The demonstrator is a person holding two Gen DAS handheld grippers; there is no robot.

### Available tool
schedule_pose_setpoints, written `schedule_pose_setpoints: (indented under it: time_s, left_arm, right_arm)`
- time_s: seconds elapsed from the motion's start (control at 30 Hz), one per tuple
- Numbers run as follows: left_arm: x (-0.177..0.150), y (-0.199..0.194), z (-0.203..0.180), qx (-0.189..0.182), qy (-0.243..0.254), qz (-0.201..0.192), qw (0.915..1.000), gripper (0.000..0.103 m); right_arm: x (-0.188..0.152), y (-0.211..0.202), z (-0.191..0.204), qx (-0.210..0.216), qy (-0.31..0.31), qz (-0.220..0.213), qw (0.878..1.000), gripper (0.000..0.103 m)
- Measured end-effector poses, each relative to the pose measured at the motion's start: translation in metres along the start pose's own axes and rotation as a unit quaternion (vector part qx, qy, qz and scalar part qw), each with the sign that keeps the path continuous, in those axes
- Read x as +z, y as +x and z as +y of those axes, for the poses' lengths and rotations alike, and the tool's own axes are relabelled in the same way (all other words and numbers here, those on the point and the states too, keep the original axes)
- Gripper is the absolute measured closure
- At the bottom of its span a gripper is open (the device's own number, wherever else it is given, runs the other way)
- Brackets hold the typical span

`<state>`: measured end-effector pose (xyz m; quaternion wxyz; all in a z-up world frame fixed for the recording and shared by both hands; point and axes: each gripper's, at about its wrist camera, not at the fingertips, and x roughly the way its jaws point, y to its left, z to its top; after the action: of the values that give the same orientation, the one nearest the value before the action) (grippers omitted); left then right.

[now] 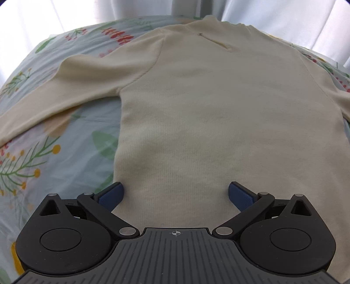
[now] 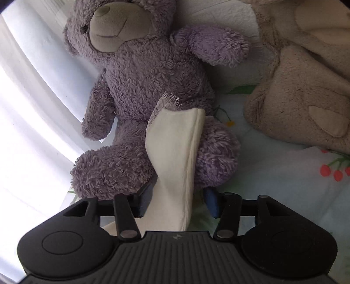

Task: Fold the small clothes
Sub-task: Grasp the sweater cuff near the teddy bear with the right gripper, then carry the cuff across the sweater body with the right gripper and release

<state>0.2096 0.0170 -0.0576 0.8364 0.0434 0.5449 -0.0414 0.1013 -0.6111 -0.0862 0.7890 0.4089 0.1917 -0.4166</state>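
Observation:
A cream long-sleeved sweater (image 1: pixel 207 104) lies flat on the floral bedsheet (image 1: pixel 54 153), neck at the far end, its left sleeve (image 1: pixel 43 100) spread out to the left. My left gripper (image 1: pixel 175 192) is open over the sweater's lower hem, its blue pads (image 1: pixel 111 194) wide apart. In the right wrist view, my right gripper (image 2: pixel 178 203) has its jaws partly closed around the sweater's cream sleeve cuff (image 2: pixel 175 157), which stands up between the pads (image 2: pixel 212 203). Whether the pads press the cloth is unclear.
A purple teddy bear (image 2: pixel 148 87) sits just beyond the right gripper, touching the raised cuff. A beige plush toy (image 2: pixel 306 87) lies to its right. White curtains (image 2: pixel 26 109) hang behind the bed, and also show in the left wrist view (image 1: pixel 65 13).

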Motion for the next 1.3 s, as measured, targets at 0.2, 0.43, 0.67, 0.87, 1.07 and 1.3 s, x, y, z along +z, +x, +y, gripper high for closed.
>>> schedule_pose_setpoints:
  time_s: [0.2, 0.43, 0.67, 0.87, 1.07, 1.3]
  left_arm:
    - [0.005, 0.004, 0.004, -0.009, -0.034, 0.007, 0.9994, 0.0]
    - [0.002, -0.002, 0.005, -0.012, -0.041, -0.001, 0.9991, 0.0]
    - [0.027, -0.026, 0.018, -0.087, -0.078, -0.059, 0.9913, 0.0]
    - [0.081, -0.012, 0.003, -0.23, -0.063, -0.092, 0.9667, 0.0]
    - [0.12, 0.046, -0.034, -0.275, -0.052, -0.015, 0.9598, 0.031]
    - [0.13, 0.072, -0.054, -0.319, -0.056, 0.021, 0.9457, 0.056]
  right_arm:
    - [-0.003, 0.003, 0.014, -0.021, -0.072, -0.014, 0.997, 0.097]
    - [-0.018, -0.06, 0.085, 0.059, -0.221, -0.098, 0.969, 0.097]
    - [-0.142, -0.144, 0.187, 0.326, -0.453, -0.05, 0.828, 0.094]
    - [-0.217, -0.145, 0.177, 0.353, -0.503, 0.112, 0.781, 0.071]
    - [-0.194, -0.137, 0.139, 0.289, -0.427, 0.149, 0.844, 0.07]
    - [-0.17, -0.122, 0.107, 0.253, -0.349, 0.165, 0.887, 0.07]
